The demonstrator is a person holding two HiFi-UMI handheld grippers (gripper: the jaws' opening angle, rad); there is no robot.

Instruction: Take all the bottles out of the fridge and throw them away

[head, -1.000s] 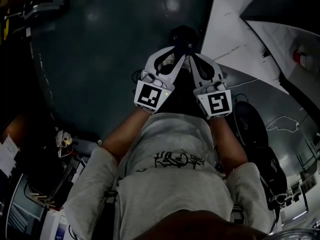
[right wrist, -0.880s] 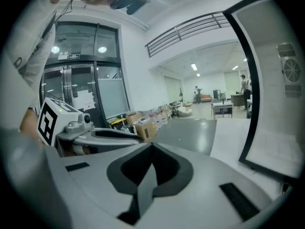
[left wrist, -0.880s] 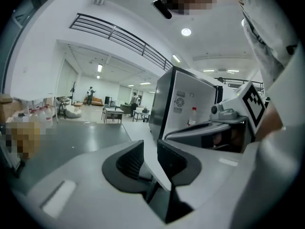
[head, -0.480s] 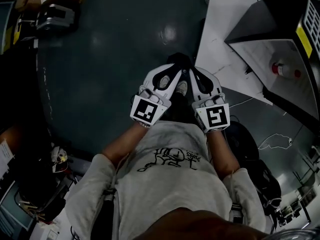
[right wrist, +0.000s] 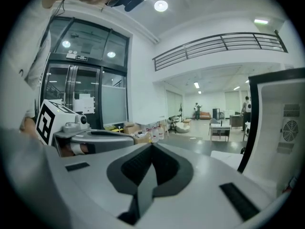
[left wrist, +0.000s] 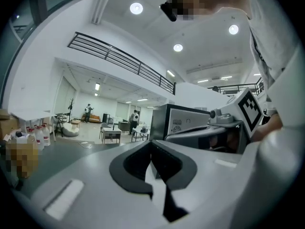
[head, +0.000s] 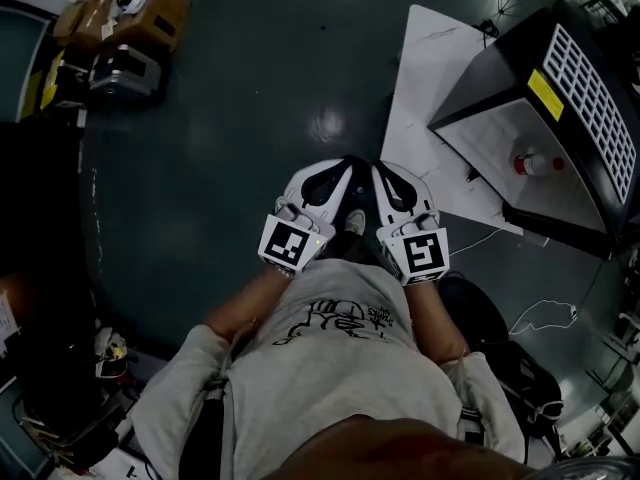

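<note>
A black fridge [head: 545,98] with a white grille stands at the upper right on a white floor sheet [head: 430,78]. A small clear bottle [head: 535,163] with a red cap sits on a pale surface in it. My left gripper [head: 342,166] and right gripper [head: 378,168] are held side by side in front of my chest, left of the fridge. The left jaws have just been closing, with nothing between them. Both grippers are shut and empty. The left gripper view shows the fridge [left wrist: 188,120] straight ahead, and the right gripper view shows the fridge [right wrist: 279,128] at the right edge.
Cardboard boxes and equipment [head: 125,28] lie at the upper left on the dark floor. A black bag [head: 500,343] and cables sit at my right. Clutter [head: 105,353] lies at the lower left. Far off, people [left wrist: 135,118] and tables stand in the hall.
Both grippers have risen together, staying side by side. The left jaws have closed. The fridge and its bottle have come further into the head view.
</note>
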